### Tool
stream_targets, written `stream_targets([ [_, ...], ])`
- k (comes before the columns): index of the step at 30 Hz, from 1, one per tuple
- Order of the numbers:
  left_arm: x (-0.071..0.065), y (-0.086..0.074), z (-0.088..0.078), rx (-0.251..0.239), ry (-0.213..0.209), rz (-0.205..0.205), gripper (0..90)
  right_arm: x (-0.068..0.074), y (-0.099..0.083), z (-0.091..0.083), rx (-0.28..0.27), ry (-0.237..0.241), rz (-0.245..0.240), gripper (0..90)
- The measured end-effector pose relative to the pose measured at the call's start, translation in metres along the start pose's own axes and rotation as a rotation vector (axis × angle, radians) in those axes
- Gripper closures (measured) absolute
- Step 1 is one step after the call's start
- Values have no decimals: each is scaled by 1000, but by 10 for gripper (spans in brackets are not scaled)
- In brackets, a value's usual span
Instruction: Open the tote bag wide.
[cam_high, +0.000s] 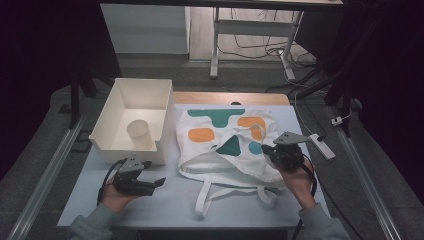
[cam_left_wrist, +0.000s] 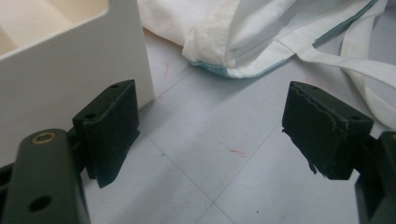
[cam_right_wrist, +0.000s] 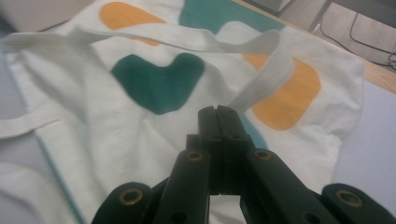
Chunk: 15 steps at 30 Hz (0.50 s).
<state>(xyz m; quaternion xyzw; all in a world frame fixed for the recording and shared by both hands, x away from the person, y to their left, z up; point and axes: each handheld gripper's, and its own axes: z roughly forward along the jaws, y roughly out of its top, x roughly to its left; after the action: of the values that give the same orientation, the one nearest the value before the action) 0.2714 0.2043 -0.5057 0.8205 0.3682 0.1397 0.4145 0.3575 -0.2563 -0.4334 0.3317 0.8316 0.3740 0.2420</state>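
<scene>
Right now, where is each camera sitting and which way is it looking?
High view: above the person's side, looking forward and down at the table; both forearms, left gripper and right gripper show.
Left gripper view: rides that gripper, facing the white bin; open jaws show.
Right gripper view: rides that gripper, facing the tote bag; jaws shut on its strap.
Shared: all see the bag.

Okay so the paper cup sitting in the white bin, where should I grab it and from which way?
Grip the paper cup across its upper wall just below the rim, coming straight down from above. It stands upright with its mouth up inside the white bin, whose tall walls block a sideways approach. The left gripper, nearest and open, looks best placed.
</scene>
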Motion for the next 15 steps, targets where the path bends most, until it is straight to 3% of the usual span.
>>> stream_targets([
  [11,0,0,0,-1,0,2,195,-30,-4,33,48,-82,38,900],
  [15,0,0,0,-1,-1,2,195,-43,-12,43,71,-100,77,900],
])
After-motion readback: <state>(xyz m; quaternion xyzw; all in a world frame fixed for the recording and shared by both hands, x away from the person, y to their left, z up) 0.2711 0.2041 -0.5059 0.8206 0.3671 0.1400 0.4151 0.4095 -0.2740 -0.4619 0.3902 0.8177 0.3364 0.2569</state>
